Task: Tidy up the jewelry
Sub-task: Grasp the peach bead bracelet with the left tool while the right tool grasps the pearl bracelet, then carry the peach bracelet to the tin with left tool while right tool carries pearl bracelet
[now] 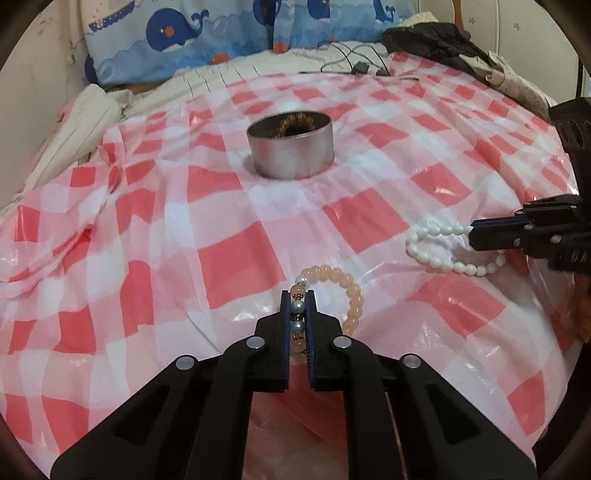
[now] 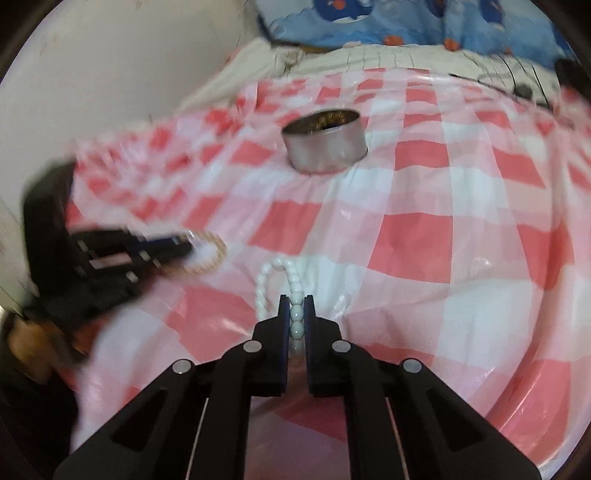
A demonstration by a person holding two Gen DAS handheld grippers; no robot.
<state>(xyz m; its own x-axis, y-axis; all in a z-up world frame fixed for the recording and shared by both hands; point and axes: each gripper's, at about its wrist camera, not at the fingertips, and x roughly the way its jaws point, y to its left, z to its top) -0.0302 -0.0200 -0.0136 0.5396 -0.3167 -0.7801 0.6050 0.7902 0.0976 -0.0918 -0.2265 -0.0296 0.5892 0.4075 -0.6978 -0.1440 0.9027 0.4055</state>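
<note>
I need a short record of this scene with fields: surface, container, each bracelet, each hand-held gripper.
surface: red-and-white checked plastic cloth
container: round metal tin, open, amber beads visible inside
bracelet 1: peach round-bead bracelet with grey pearls, lying on the cloth
bracelet 2: white oval-bead bracelet, lying on the cloth
left hand-held gripper: shut on the peach bracelet
right hand-held gripper: shut on the white bracelet
background: blue whale-print fabric

Tin and two bracelets on the bed

The tin (image 1: 291, 146) sits centrally on the cloth (image 1: 229, 258), holding beads; nearer, one bracelet (image 1: 332, 295) lies left of the other bracelet (image 1: 443, 251).
</note>
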